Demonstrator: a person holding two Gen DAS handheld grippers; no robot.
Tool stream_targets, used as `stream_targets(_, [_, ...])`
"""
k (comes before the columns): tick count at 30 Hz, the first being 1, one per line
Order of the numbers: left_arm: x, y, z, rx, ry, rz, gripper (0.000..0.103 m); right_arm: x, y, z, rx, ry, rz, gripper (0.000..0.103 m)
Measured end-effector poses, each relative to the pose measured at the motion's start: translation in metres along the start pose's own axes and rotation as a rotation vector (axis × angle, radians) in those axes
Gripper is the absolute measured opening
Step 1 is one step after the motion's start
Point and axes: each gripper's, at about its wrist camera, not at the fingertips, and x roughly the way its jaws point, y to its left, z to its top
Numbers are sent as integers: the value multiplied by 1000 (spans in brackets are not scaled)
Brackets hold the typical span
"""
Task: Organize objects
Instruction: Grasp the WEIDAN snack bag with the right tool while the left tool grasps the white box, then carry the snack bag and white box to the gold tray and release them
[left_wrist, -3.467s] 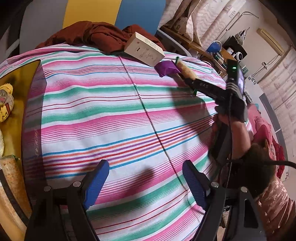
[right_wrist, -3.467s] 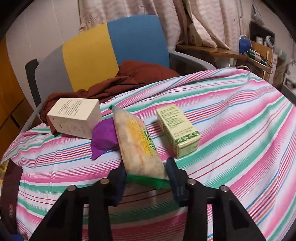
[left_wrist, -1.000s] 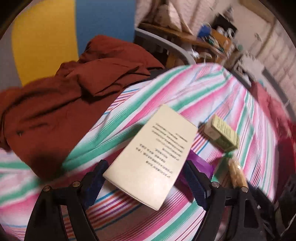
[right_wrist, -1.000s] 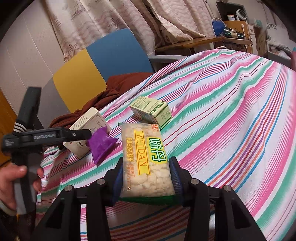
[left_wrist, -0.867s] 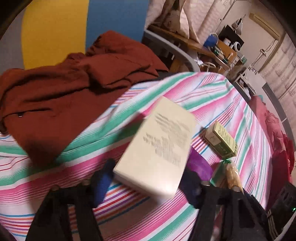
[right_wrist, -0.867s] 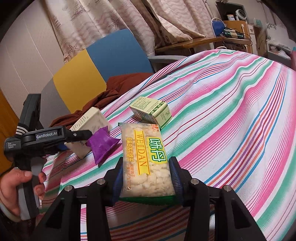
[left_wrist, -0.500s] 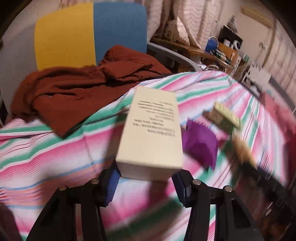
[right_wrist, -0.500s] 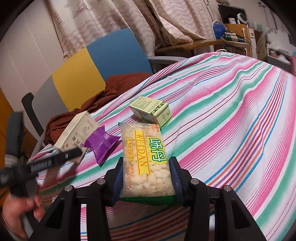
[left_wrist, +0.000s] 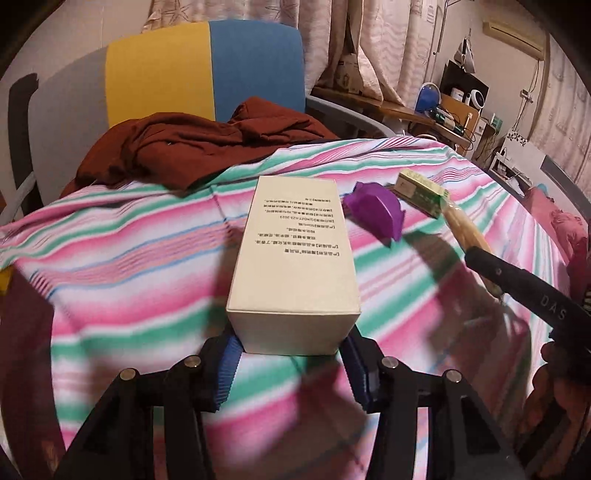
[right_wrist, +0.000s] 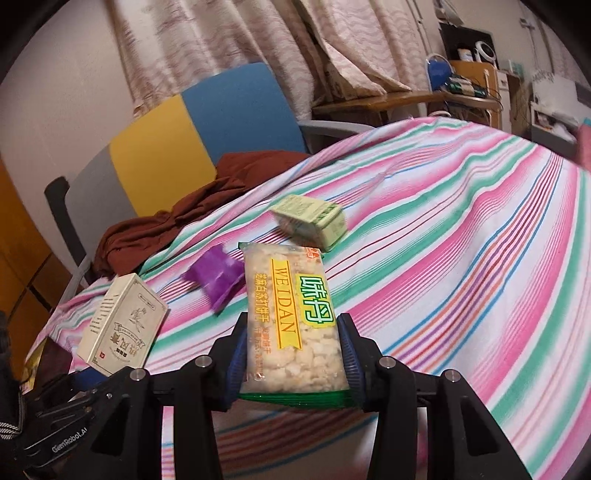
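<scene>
My left gripper (left_wrist: 290, 360) is shut on a cream box (left_wrist: 295, 258) with printed text and holds it above the striped tablecloth (left_wrist: 129, 258). The box also shows in the right wrist view (right_wrist: 122, 326), at the left. My right gripper (right_wrist: 291, 360) is shut on a clear snack packet (right_wrist: 291, 328) labelled WEIDAN and holds it over the cloth. A purple pouch (right_wrist: 216, 277) and a green box (right_wrist: 312, 219) lie on the cloth beyond it. Both also show in the left wrist view: the pouch (left_wrist: 375, 214) and the green box (left_wrist: 419, 192).
A brown cloth (left_wrist: 195, 147) lies at the table's far edge against a chair with a yellow and blue back (left_wrist: 207, 70). A cluttered wooden desk (left_wrist: 436, 118) stands at the back right. A yellow surface (right_wrist: 35, 356) shows at the table's left edge.
My left gripper closed on the cream box, lifted it and drew it back from the pouch. My right gripper still holds the snack packet, now slightly higher.
</scene>
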Motion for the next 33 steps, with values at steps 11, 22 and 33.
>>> stream_targets(11, [-77,29,-33,-115,-81,-91,51,-32,32,-37,-53,39,51,46])
stream_targets(22, [-138,94,-48,-259,-134,-66,51,-48,90,-81,-89,129,172,46])
stream_targets(33, [-132,164,-59,-425,-34,-7,51,-81,174,-84,-187,111,353,46])
